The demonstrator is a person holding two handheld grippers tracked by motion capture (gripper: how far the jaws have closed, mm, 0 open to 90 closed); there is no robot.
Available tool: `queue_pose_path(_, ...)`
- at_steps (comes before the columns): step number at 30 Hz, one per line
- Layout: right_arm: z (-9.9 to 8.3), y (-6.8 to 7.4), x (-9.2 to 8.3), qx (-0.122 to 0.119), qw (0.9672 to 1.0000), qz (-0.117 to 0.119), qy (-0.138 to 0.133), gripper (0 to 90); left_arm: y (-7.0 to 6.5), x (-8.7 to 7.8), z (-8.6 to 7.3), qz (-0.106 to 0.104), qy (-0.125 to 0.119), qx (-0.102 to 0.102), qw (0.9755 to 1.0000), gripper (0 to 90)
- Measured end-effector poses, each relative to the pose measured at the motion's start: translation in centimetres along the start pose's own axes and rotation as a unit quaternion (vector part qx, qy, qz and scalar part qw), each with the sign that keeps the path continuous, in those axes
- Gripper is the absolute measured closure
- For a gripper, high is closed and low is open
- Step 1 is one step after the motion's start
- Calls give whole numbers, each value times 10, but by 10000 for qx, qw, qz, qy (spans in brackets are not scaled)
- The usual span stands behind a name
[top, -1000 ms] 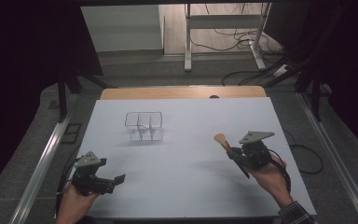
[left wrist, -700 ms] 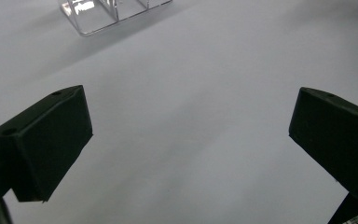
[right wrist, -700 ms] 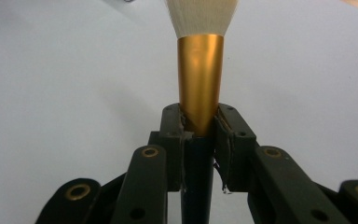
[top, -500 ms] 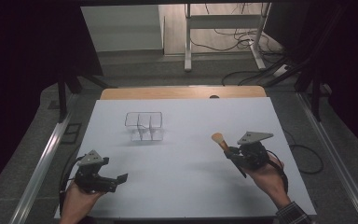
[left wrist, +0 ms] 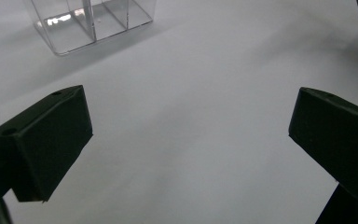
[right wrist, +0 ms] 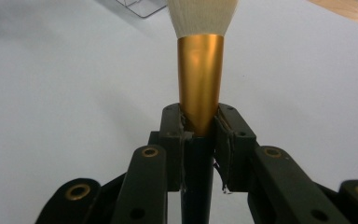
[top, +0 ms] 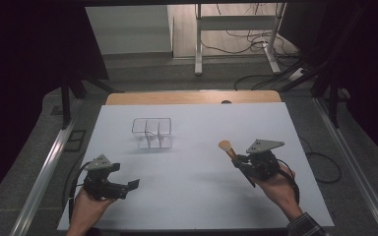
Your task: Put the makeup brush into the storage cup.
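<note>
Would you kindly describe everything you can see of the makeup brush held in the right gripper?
The makeup brush has a shiny gold, metal-looking ferrule, a pale cream tuft of soft bristles and a dark handle. The right gripper is shut on it, its black fingers pressing both sides where ferrule meets handle. In the high view the brush is tilted, bristles up and pointing towards the clear organiser, with the handle trailing back below the hand, above the white table. Nothing else touches it.
</note>
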State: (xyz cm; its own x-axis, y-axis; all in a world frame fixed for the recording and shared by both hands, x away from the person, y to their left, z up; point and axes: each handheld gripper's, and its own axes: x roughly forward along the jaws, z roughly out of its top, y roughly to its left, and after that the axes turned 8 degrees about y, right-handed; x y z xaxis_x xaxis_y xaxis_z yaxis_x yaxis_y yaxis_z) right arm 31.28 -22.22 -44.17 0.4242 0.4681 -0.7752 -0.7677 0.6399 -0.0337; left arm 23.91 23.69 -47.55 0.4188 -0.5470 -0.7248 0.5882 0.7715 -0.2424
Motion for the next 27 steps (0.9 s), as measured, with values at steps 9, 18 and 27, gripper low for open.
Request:
queue_pose_path(9,3,6,3,-9,10000,20,-93,734,-3,6,9,-101,24,6,9999,1)
queue_pose_path(18,6,11,6,-19,9998,44,-183,734,-8,14,19,-183,19,94,9998,1)
queue_pose_path(27,9,16,10,2,9996,86,-270,734,-9,20,27,-329,-11,91,9994,1)
